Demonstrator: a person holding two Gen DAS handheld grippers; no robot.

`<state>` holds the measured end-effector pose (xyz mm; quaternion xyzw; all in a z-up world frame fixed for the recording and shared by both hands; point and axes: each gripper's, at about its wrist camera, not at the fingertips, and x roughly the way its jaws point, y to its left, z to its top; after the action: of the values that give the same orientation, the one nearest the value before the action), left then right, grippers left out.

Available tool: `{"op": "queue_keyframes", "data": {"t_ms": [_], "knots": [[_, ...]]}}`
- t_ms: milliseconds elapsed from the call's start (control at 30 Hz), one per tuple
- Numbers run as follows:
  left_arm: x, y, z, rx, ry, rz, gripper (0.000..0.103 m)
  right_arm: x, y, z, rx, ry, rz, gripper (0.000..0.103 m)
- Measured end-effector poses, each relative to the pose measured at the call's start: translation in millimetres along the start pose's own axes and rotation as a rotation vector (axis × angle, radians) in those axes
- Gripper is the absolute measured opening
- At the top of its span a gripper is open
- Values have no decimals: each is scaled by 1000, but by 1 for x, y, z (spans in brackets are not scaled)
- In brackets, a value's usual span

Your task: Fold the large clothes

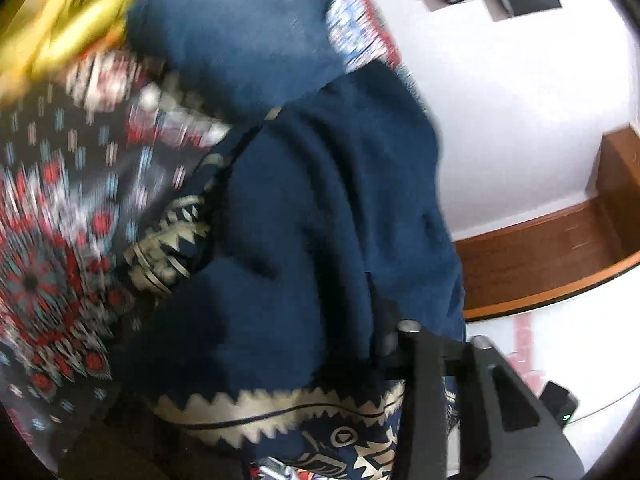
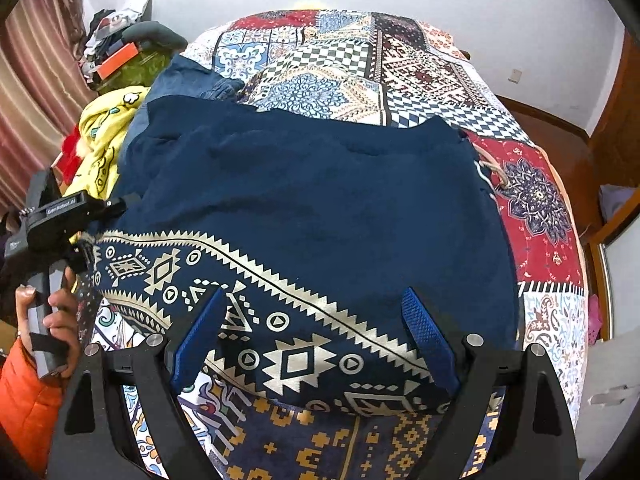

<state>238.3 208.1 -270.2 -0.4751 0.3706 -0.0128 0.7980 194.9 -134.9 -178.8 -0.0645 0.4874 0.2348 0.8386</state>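
Navy garment (image 2: 304,200) with a cream zigzag-and-diamond border lies spread across the near half of the patchwork bedspread (image 2: 532,208), its patterned hem running from the left edge down toward the near right. It looks mostly flat, with shallow wrinkles and one layer lying over another along the far edge, so some arranging may be behind it, though I cannot tell how many folds are in. A neat, compact bundle is not there yet; by my reading most of the folding is left.

A yellow printed cloth (image 2: 108,128) and other clothes are heaped at the far left, apart from the work.

The left gripper (image 2: 86,240), held by a hand (image 2: 56,320) in an orange sleeve, sits at the garment's left edge by the border; in the blurred left wrist view the navy cloth (image 1: 320,200) drapes over its fingers, and they appear pinched on that edge, likely to start a fold across.

The right gripper (image 2: 316,340) hangs over the near hem with its blue pads (image 2: 430,340) spread wide, gripping nothing.
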Motion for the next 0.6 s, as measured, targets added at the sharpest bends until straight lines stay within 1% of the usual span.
{"op": "queue_keyframes", "data": {"t_ms": [100, 167, 233, 300, 367, 433, 467, 567, 600], "knots": [[-14, -28, 7, 87, -54, 20, 22, -2, 1, 4, -2, -7, -5, 87], [-19, -55, 11, 170, -75, 33, 21, -2, 3, 9, -4, -11, -8, 87], [-32, -79, 11, 249, -103, 23, 20, -3, 5, 14, -4, -15, -3, 87], [-42, -99, 12, 304, -137, 18, 19, -2, 13, 20, -5, -21, 30, 87], [-56, -119, 9, 358, -176, 35, 19, 1, 21, 25, -8, -16, 48, 87], [-68, -130, 3, 402, -218, 66, 19, 9, 32, 30, -20, 1, 95, 87], [-74, -133, 1, 418, -238, 85, 19, 15, 39, 31, -22, 23, 100, 87], [-84, -127, 6, 440, -256, 131, 19, 36, 55, 33, -37, 79, 162, 87], [-82, -126, 8, 450, -254, 165, 19, 44, 59, 32, -39, 102, 182, 87]]}}
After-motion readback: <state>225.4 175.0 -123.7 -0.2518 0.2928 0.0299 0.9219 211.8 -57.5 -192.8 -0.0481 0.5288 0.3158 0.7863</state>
